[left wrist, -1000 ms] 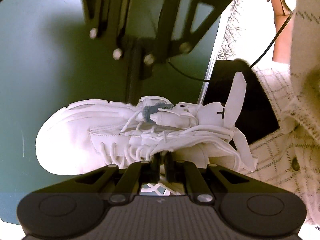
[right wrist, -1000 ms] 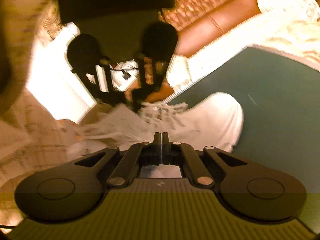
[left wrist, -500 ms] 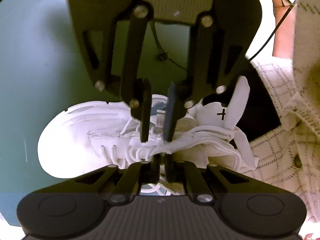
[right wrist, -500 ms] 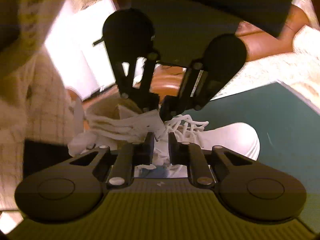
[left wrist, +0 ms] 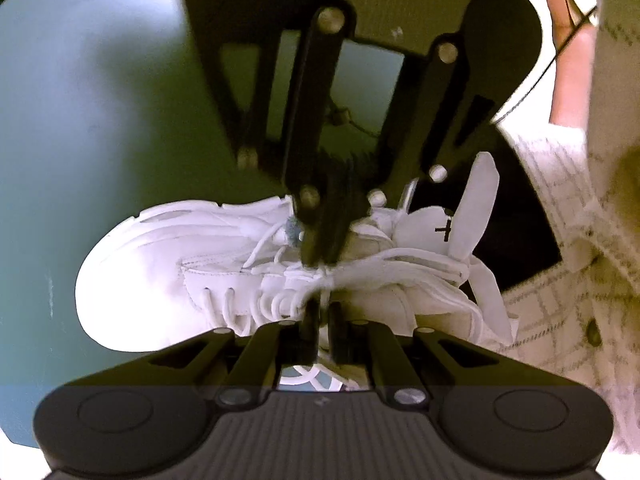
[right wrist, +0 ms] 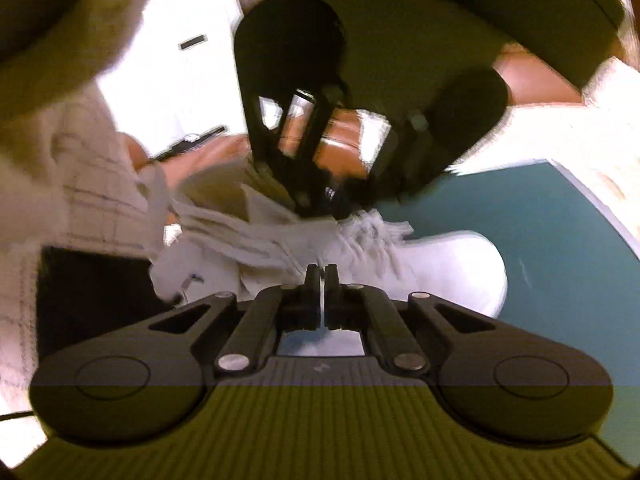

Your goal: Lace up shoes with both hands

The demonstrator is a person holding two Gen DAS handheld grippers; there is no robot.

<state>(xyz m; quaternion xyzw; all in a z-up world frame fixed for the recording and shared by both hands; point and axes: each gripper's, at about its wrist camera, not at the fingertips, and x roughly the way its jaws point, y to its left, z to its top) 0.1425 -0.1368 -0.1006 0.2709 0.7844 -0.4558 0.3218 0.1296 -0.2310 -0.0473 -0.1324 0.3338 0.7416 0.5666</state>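
— Left wrist view: any writing on that white shoe [left wrist: 168,280]?
— Just a small black cross mark on the tongue [left wrist: 444,229]. It lies on the green table [left wrist: 80,120]. The left gripper [left wrist: 324,312] has its jaws nearly closed on a white lace [left wrist: 324,280]; the right gripper [left wrist: 320,256] meets the same lace from above.
— Right wrist view?
— Blurred. The right gripper's [right wrist: 321,276] jaws are a sliver apart; whether they hold lace, I cannot tell.

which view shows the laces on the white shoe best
The left wrist view: the laces show as separate loops along the white shoe, lit and fairly sharp. In the right wrist view the laces are motion-blurred and partly hidden behind the left hand-held gripper.
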